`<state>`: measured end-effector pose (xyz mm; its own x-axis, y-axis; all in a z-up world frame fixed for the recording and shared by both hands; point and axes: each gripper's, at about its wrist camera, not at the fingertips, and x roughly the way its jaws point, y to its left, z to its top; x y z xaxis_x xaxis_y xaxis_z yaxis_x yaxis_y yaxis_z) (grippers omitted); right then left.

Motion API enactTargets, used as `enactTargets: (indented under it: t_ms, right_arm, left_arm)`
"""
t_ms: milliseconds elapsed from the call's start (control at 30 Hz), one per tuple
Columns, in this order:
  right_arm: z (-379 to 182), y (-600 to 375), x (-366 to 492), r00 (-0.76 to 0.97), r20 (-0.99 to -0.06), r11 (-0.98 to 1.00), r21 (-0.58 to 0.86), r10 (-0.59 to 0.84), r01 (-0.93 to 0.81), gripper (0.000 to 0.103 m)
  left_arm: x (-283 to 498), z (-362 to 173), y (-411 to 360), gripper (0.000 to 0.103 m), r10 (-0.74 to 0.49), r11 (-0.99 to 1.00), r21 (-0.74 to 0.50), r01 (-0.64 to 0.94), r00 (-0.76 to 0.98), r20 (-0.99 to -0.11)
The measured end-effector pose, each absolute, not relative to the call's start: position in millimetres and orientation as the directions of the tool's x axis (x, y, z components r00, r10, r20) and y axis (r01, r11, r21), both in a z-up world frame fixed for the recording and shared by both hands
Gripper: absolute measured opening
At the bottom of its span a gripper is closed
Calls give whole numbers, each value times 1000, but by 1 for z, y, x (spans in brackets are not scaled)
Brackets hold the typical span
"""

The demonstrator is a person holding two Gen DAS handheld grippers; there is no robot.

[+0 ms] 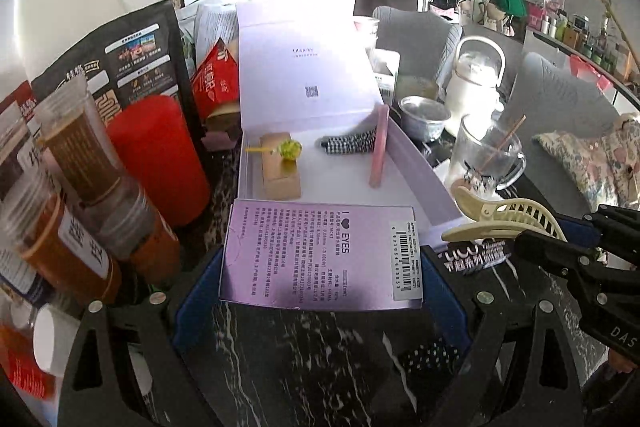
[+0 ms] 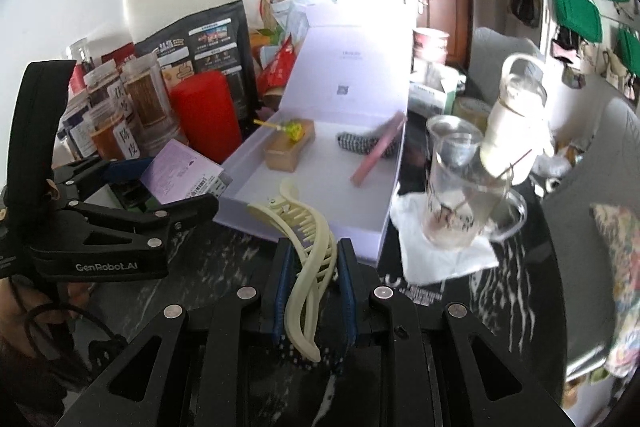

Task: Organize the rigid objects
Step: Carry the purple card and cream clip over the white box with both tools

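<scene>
Your left gripper [image 1: 320, 267] spans the flat lilac printed carton [image 1: 320, 251] across its width, its wide-set pads pressing both sides. Your right gripper [image 2: 314, 283] is clamped narrowly on the cream plastic claw hair clip [image 2: 308, 259]. Both items hang just near the open lavender cardboard box [image 2: 256, 163], probably their destination, which already holds small articles.
</scene>
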<state>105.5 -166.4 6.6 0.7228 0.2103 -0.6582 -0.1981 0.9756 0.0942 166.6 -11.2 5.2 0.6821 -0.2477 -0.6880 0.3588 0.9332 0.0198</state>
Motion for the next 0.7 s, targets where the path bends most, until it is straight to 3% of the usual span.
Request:
enactTargets:
  t_ms: [700]
  right_arm:
    - [31,-167,186,753,-631,980,64,185,-188,22]
  left_arm:
    - [254,25,-10,93,-249,943,7,334,715,-653]
